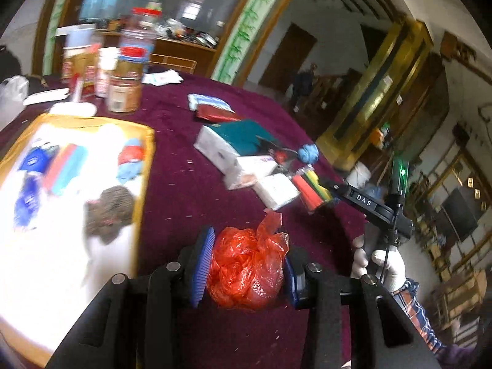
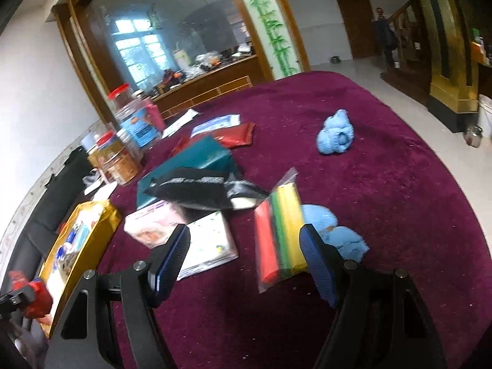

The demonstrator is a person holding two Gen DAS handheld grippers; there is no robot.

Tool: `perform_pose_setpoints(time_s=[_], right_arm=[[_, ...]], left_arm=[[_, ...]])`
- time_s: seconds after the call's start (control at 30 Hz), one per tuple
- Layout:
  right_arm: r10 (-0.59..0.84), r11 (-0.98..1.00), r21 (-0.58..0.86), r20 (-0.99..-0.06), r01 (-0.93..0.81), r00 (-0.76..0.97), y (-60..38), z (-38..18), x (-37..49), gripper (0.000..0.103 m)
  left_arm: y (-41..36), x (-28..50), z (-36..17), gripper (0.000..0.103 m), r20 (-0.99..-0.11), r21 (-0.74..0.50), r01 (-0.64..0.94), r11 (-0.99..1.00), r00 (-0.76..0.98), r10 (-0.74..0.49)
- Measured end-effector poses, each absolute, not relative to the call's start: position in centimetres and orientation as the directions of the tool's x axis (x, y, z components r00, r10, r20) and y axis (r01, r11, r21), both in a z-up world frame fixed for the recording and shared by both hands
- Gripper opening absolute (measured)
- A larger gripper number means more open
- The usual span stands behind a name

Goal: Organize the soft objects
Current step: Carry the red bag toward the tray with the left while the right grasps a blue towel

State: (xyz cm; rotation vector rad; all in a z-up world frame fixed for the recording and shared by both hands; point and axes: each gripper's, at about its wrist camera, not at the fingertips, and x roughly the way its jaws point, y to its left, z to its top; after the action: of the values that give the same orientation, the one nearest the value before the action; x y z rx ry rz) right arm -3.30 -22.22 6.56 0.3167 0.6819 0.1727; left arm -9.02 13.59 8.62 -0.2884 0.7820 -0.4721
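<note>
Several soft things already lie in my tray (image 1: pixel 147 141); left claw (image 1: pixel 246 269) clamps the red bag (image 1: pixel 246 264), right claw (image 2: pixel 246 246) gapes over the sponge pack (image 2: pixel 281 236).

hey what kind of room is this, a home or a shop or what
Most likely a family home's main room. A round table under a maroon cloth holds snack jars and tissue packs, a wooden sideboard with a big mirror stands behind it, and a staircase rises at the back.
</note>
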Motion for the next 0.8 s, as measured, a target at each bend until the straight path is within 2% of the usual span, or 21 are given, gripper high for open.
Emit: perform_pose_setpoints(time_s=[0.2,0.4,0.47,0.53,0.67,0.8], right_arm=[[0.221,0.926,0.376,-0.591,0.023,0.776,-24.5,7.7,-3.6,0.072],[0.000,0.966,0.189,-0.685,0.179,0.728,-26.2,8.2,-3.3,0.072],[-0.025,0.964,0.171,-0.705,0.204,0.708,-26.6,7.7,-3.2,0.066],[-0.016,0.971,0.152,-0.731,0.185,0.683,-26.6,6.9,-2.9,0.050],[-0.002,0.989,0.092,-0.766,0.113,0.643,-25.4,5.0,-1.9,0.046],[0.105,0.988,0.151,-0.762,0.017,0.639,-25.0,3.9,-0.7,0.044]], left_arm=[[17.9,-11.2,9.0,0.042,-0.581,-0.446,0.239,0.863,0.655,-0.482],[19.9,-12.0,8.7,0.042,-0.563,-0.480,0.210,0.852,0.671,-0.483],[20.1,-12.0,8.4,0.042,-0.562,-0.491,0.208,0.846,0.666,-0.490],[20.2,-12.2,8.3,0.042,-0.563,-0.492,0.209,0.845,0.664,-0.492],[20.0,-12.5,8.4,0.042,-0.566,-0.484,0.211,0.849,0.665,-0.487],[19.8,-12.8,8.6,0.042,-0.567,-0.479,0.210,0.852,0.667,-0.483]])
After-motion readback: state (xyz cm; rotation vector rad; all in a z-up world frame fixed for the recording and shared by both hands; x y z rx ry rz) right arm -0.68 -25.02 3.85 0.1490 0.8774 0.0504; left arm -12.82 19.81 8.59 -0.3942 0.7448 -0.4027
